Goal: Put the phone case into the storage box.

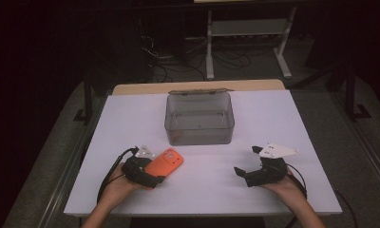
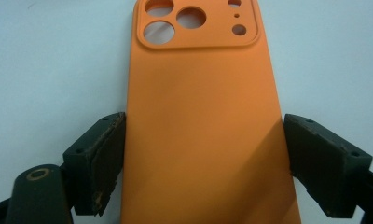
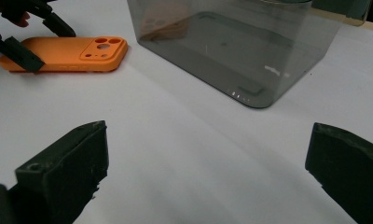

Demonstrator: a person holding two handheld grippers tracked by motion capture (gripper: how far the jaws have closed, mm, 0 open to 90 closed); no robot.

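An orange phone case [image 1: 164,164] lies flat on the white table [image 1: 131,118], back side up with its camera cut-outs pointing away from my left gripper [image 1: 156,170]. In the left gripper view the case [image 2: 203,116] sits between the two black jaws of that gripper [image 2: 203,140], and both pads touch its long edges. My right gripper [image 1: 247,160] rests at the front right, held by a hand, with its jaws wide apart and nothing between them [image 3: 208,154]. From there the case [image 3: 68,55] and the left gripper [image 3: 40,42] show at the far left.
A smoky transparent plastic box [image 1: 200,133] with its lid tipped back stands at the table's middle, beyond both grippers; it looks empty [image 3: 222,51]. A metal rack and cables stand on the dark floor behind the table.
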